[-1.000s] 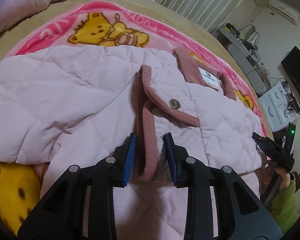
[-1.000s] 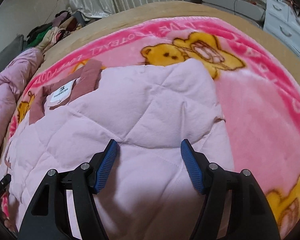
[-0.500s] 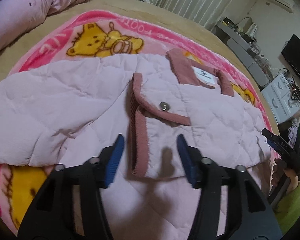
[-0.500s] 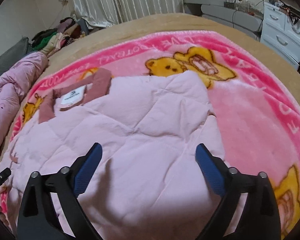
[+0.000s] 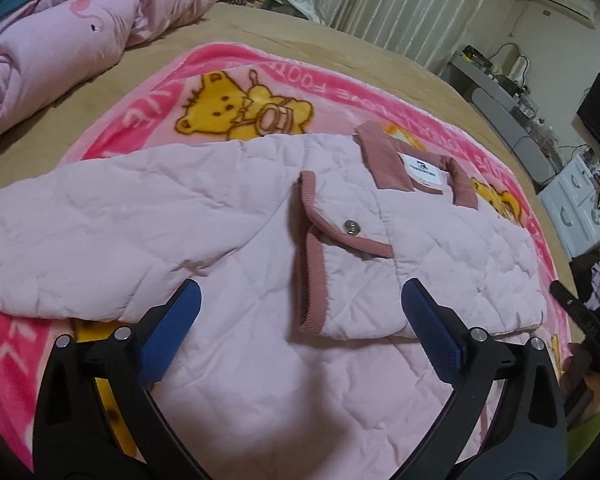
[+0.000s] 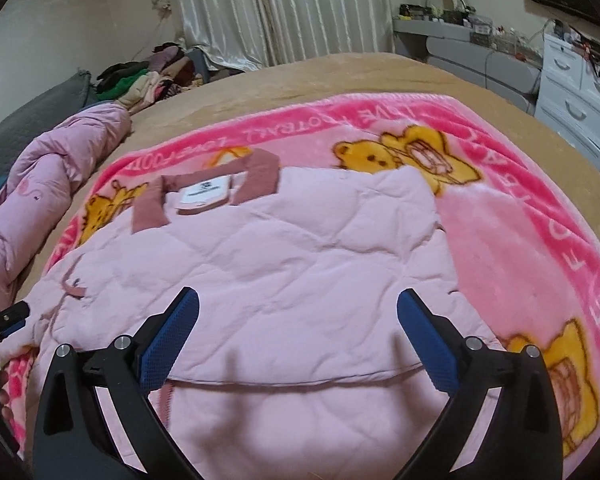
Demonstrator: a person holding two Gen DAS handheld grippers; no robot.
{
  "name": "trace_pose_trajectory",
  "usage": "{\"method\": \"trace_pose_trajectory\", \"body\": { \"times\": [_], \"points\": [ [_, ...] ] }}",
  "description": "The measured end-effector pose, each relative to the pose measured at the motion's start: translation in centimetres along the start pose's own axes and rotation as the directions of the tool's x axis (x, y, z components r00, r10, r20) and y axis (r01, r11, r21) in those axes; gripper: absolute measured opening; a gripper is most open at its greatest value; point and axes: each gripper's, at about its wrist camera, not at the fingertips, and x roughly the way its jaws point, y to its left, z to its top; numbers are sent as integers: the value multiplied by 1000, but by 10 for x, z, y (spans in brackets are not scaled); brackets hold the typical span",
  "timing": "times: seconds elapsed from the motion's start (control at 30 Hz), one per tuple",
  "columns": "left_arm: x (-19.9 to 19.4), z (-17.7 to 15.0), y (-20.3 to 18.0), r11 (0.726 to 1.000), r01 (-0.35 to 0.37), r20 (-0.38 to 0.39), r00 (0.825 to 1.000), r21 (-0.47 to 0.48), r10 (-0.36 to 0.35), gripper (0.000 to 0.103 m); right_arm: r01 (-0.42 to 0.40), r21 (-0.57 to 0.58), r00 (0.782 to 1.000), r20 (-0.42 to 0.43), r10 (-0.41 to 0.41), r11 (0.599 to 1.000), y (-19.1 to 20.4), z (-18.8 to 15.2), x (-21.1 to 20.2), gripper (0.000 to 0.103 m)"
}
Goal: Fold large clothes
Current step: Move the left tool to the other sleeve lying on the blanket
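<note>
- Left wrist view: a pale pink quilted jacket [image 5: 228, 240] lies flat on a pink blanket [image 5: 332, 96] spread over the bed [image 5: 260, 36].
- Its collar [image 5: 384, 160] is dusty rose rib, and the same rib trims a sleeve cuff [image 5: 312, 260] folded across the chest.
- A silver snap [image 5: 351, 227] sits on a rose-edged flap just above that cuff.
- One sleeve stretches out to the left over the blanket; the far side of the jacket is folded inward.
- The left hand-held gripper [image 5: 300, 328] hovers over the lower front, jaws opening and already spread wide, nothing pinched; the folded cuff lies between and just beyond the blue pads [image 5: 172, 332].
- From the right wrist view, the right hand-held gripper [image 6: 298, 340] hangs above the jacket's folded edge, jaws opening and wide apart, with fabric below them but not gripped.
- The collar is well beyond it, toward the upper left.
- A white label [image 6: 206, 192] sits inside the collar; it bears a small dark logo and a line of print too small to read.
- The blanket's border carries white capitals, upside down from here: "LOVE FOOTBALL" can be made out, and yellow bears [image 6: 408, 156] are printed inside the border.
- A crumpled pink duvet [image 5: 60, 52] lies at the bed's left side, apart from the jacket.
</note>
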Motion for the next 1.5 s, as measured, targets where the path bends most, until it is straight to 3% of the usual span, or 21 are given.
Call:
{"method": "trace_pose_trajectory", "body": {
  "times": [0.43,0.83,1.2,1.5],
  "points": [
    [-28,7,21,995,-95,28,995,-6,95,94,-101,-99,992,63,107,990,80,7,-37,99],
    [-54,17,67,982,-162,64,984,-101,169,94,-237,-203,969,23,247,950,173,-2,-46,99],
    [-72,22,132,939,-248,77,959,-239,273,94,-323,-286,943,-15,333,902,250,-3,-41,99],
    [-84,20,174,905,-255,74,952,-339,296,94,-381,-331,922,-68,381,863,299,-9,-30,99]
  ]
}}
